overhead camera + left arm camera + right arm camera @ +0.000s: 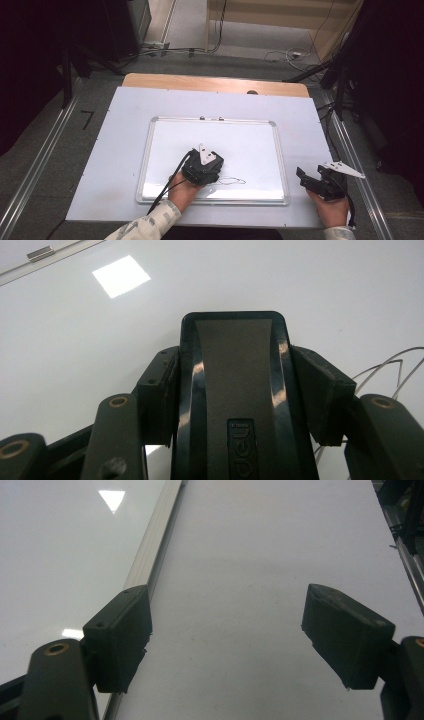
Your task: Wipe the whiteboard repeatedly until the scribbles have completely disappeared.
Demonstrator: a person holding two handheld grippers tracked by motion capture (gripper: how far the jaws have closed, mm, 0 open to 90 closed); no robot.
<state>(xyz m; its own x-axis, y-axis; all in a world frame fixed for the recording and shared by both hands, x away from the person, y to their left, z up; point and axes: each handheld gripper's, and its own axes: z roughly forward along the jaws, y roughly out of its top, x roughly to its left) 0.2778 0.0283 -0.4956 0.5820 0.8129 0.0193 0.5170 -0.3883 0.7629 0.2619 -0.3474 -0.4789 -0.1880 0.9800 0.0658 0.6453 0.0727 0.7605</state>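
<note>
While the left claw (202, 167) hangs over the lower middle of the whiteboard (260, 145), its jaws are clamped on a black whiteboard eraser (235, 390). In the left gripper view the two pads press against the eraser's glossy sides, one on each flank, and the eraser's grey top face with an embossed label runs up between them toward the white surface. How close the eraser's underside is to the board cannot be told from these views. Thin pen lines (231, 181) lie on the board just right of this claw in the high view, and the same looping strokes show at the right edge of the left gripper view, beside the right pad.

The right claw (311, 179) sits off the board, over the white sheet (110, 150) that covers the desk (215, 82), just beyond the board's right frame near its lower corner. Its jaws stand wide apart with nothing between them; the right gripper view shows bare white sheet in the gap. The left pad in that view hangs over the board's metal frame (152, 562), while the other pad is over the sheet, well apart from it.

The whiteboard lies flat in the middle of the sheet, long sides running across the desk, with two small clips on its far edge.
</note>
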